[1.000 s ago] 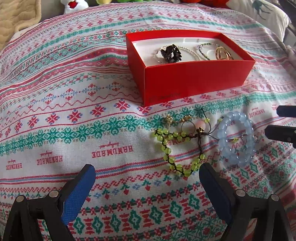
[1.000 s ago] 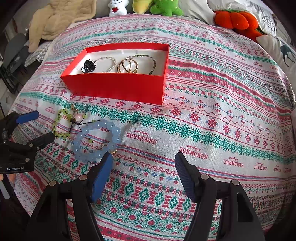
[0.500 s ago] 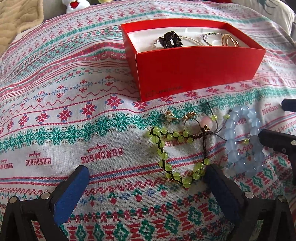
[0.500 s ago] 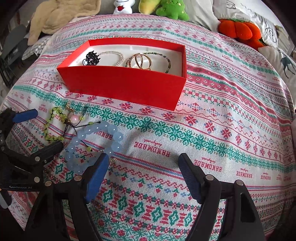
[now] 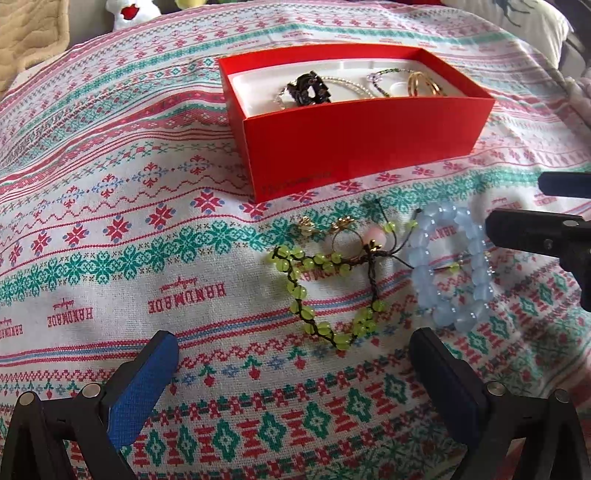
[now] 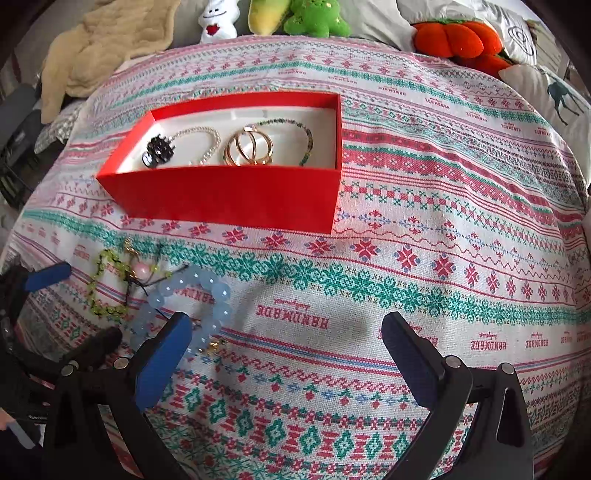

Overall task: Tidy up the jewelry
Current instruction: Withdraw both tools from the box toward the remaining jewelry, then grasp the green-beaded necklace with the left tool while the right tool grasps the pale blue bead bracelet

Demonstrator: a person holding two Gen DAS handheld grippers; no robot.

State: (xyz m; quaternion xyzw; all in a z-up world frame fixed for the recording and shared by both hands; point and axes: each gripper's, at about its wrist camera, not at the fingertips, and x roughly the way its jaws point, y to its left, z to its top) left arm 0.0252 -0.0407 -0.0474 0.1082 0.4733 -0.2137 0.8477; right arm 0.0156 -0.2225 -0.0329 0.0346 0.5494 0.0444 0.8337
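Observation:
A red box with a white lining sits on the patterned cloth. It holds a black hair claw, a pearl strand, gold bangles and a green bead chain. In front of it lie a green-bead bracelet, a gold ring with a pink bead and a pale blue bead bracelet. My left gripper is open just short of the green bracelet. My right gripper is open, its left fingertip over the blue bracelet.
The cloth covers a bed. Plush toys, an orange pumpkin cushion and a beige blanket lie along the far edge. A pillow with a deer print is at the right.
Both grippers have moved forward toward the loose bracelets and the box. The right gripper's left finger now covers part of the blue bracelet. Both stay open.

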